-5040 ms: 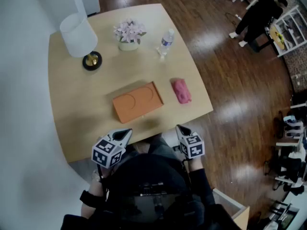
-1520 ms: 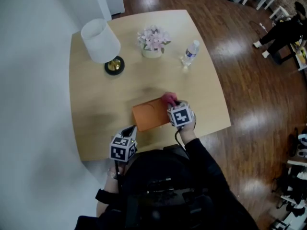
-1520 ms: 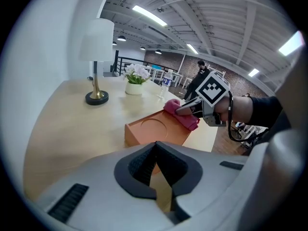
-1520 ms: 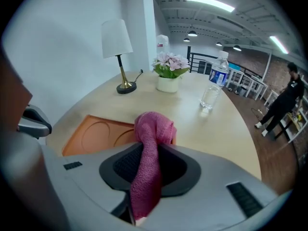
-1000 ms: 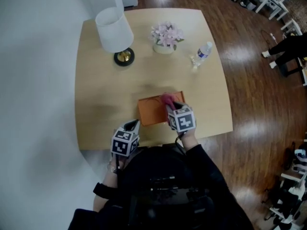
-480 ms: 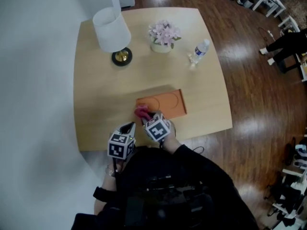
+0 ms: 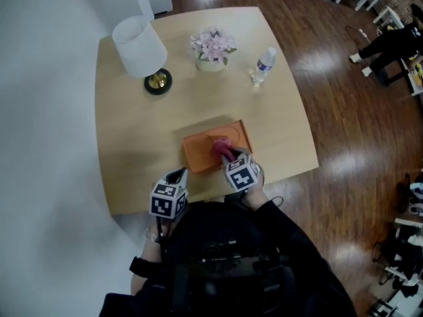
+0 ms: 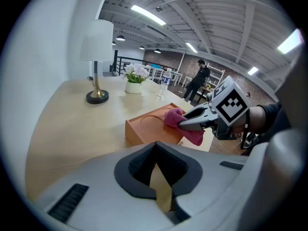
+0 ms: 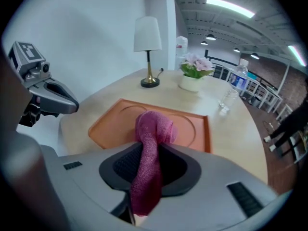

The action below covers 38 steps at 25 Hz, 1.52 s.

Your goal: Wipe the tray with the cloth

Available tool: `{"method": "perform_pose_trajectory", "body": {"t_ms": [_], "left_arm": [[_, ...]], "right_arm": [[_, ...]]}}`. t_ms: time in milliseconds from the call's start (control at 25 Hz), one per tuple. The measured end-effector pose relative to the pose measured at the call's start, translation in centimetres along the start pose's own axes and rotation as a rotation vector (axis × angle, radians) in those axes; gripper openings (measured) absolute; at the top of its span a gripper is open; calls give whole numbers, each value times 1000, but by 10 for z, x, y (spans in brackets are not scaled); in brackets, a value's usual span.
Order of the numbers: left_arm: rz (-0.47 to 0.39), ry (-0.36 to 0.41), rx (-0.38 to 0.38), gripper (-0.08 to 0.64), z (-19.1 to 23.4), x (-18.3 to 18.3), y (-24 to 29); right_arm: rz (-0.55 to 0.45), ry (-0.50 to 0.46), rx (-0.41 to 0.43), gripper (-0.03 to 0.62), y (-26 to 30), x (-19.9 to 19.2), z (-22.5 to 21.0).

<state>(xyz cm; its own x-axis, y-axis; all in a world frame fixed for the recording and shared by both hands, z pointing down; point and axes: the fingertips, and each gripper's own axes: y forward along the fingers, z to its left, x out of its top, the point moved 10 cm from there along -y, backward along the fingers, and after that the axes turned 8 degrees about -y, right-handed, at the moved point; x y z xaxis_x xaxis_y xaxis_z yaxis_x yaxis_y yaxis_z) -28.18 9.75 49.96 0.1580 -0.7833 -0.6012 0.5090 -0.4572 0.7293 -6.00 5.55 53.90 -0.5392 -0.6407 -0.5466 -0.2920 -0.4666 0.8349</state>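
Scene: a person at a pale wooden desk point(image 7: 132, 137), a hand-held gripper in each hand, an orange tray point(image 7: 198, 152) lying just below centre frame in the head view.
Cloth: the pink cloth point(image 7: 221, 146) is bunched and pressed on the tray floor, right of the tray's middle, over one of the moulded circles.
Right hand-held gripper point(image 7: 228, 157): clamped on the cloth, a fold of which hangs back between the jaws in its own view.
Left hand-held gripper point(image 7: 180, 174): idle near the desk's front edge, lower left of the tray, clear of it; jaws a narrow slit apart with nothing between them.
Just changed: half a second ago the cloth sat at the tray's left front corner; it has since swept rightward along the tray. A second ago it was at the right end.
Meaning: by this reading, wiping is under way in back-and-forth strokes, and the grip has held throughout.
Left to do: the tray's far edge and corners may still need a pass.
Untouched: lamp point(image 7: 139, 45), flowers point(image 7: 213, 45) and bottle point(image 7: 263, 63) at the top of the frame.
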Motion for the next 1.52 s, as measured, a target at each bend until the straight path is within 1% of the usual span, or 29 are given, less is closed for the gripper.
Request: {"method": "perform_pose_trajectory", "body": {"t_ms": [120, 200, 280, 400, 560, 640, 760, 920, 1000, 1080, 1200, 1320, 1400, 1520], "left_arm": [[5, 11, -9, 2, -3, 1, 5], [5, 19, -13, 2, -3, 1, 8], [3, 24, -16, 2, -3, 2, 11], [10, 31, -14, 2, -5, 2, 13], [16, 31, -11, 2, -4, 3, 12], [9, 28, -11, 2, -3, 3, 12], [11, 15, -2, 2, -1, 0, 11], [16, -1, 10, 2, 1, 0, 8], [17, -7, 22, 2, 3, 0, 6], [14, -13, 35, 2, 5, 0, 3], [16, -26, 53, 2, 9, 0, -1], [20, -24, 67, 2, 14, -1, 1], [25, -20, 67, 2, 15, 0, 3], [30, -9, 56, 2, 12, 5, 5]], "right_arm": [[7, 73, -64, 109, -9, -20, -28], [7, 117, -86, 109, -14, -29, -40], [2, 145, -86, 109, -15, -33, -46], [6, 154, -79, 107, -16, -31, -45], [-32, 162, -45, 107, -19, -16, -38], [-70, 150, -13, 107, -18, 2, -27], [-129, 104, 85, 107, -9, 39, 0], [-135, 36, 212, 107, 20, 78, 44], [-113, 3, 243, 109, 38, 87, 60], [-80, -9, 254, 109, 52, 86, 66], [-70, -6, 243, 109, 56, 82, 58], [-64, 4, 192, 109, 53, 75, 38], [-65, 14, 152, 109, 50, 67, 22], [-81, 57, 142, 109, 42, 57, 3]]}}
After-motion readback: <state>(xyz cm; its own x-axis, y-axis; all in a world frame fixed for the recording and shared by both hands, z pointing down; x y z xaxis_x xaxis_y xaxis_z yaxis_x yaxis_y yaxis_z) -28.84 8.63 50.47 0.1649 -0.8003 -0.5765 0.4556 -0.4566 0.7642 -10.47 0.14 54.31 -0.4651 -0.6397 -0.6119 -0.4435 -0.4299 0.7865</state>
